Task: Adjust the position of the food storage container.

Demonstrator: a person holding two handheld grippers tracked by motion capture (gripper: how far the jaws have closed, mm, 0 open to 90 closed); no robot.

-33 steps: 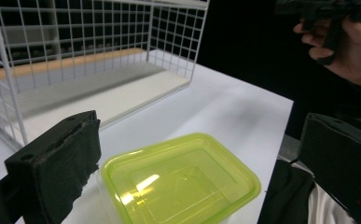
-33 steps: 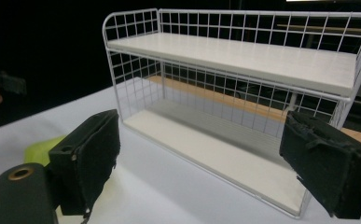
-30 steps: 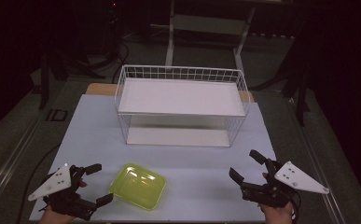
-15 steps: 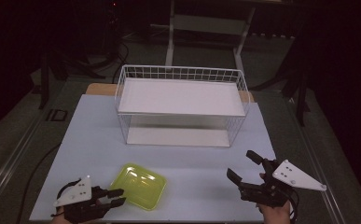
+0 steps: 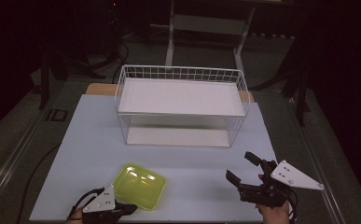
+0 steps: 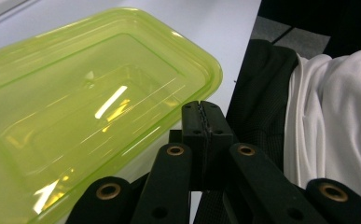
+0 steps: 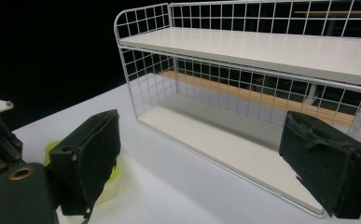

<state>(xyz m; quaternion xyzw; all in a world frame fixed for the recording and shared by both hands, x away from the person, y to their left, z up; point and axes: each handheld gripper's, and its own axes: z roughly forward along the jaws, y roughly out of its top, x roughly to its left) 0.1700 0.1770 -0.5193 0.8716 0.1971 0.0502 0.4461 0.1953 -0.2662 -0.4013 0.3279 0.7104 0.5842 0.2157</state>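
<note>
Container [image 5: 139, 185], a shallow lime-green plastic one, is lying at the table's [image 5: 89, 140] near edge, around 7 o'clock from the white wire shelf rack [image 5: 180, 105], and the left gripper [image 5: 117, 209], jaws pressed together, is sitting just beside its near rim with nothing between them. With the jaws meeting like that, any forward push is likely shoving the light container along rather than gripping it. Right gripper [image 5: 246, 168], at about 5 o'clock, is hanging spread wide and empty, facing the rack.
</note>
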